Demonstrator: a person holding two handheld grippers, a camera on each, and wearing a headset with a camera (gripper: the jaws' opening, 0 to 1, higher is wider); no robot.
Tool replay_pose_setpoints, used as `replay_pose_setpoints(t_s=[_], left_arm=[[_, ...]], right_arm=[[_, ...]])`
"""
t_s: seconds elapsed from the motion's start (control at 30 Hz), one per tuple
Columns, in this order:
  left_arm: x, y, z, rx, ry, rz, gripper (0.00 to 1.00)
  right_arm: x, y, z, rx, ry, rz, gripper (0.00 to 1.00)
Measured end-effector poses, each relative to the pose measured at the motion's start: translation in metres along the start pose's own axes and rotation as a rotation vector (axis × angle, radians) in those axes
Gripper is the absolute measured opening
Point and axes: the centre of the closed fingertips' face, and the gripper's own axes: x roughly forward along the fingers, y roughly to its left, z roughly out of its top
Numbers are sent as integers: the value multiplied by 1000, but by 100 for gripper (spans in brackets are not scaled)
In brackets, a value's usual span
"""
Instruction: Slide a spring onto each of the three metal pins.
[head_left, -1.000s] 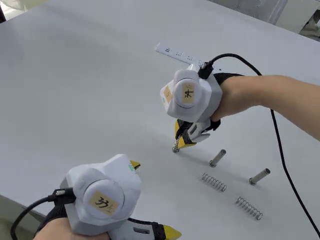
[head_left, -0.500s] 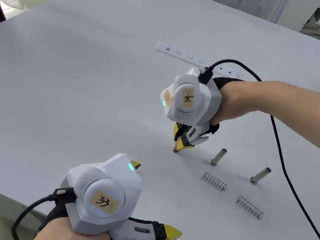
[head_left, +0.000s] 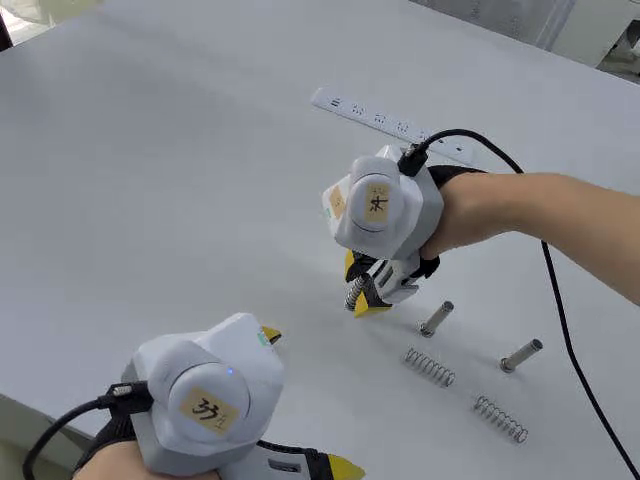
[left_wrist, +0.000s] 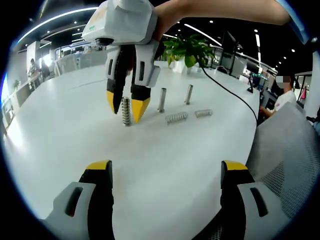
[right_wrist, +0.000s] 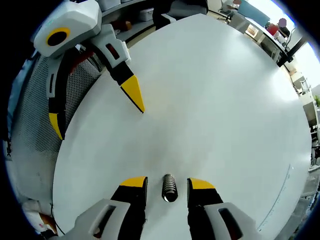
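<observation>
One spring (right_wrist: 170, 187) stands upright over a metal pin (head_left: 353, 297) on the white table (head_left: 180, 180). My right gripper (right_wrist: 167, 183) points down at it, open, one yellow tip on each side and a small gap to the coil; it shows also as the right gripper (left_wrist: 125, 105). Two bare pins (head_left: 435, 318) (head_left: 521, 354) stand to the right. In front of them lie two loose springs (head_left: 429, 366) (head_left: 499, 418). My left gripper (left_wrist: 165, 167) hovers open and holds nothing, near the table's front edge, well apart from the pins.
A white power strip (head_left: 390, 118) lies at the back of the table. A black cable (head_left: 560, 300) runs from the right gripper past the pins on the right. The table's edge (head_left: 40, 410) is close at the lower left.
My right gripper has lifted a little and shifted right, so the spring on the pin now shows between its tips. The left gripper has barely moved.
</observation>
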Motion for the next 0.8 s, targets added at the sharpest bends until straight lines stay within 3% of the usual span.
replay_pose_setpoints(t_s=[0.13, 0.47, 0.8], left_arm=[[0, 0, 0, -2, 0, 1, 88], [-4, 7, 4, -2, -9, 10, 88], [-8, 19, 17, 29, -20, 18, 88]], right_arm=[[0, -2, -1, 10, -16, -22, 54], [-1, -2, 3, 72, -97, -77, 97], [-14, 6, -1, 135, -140, -124, 99]])
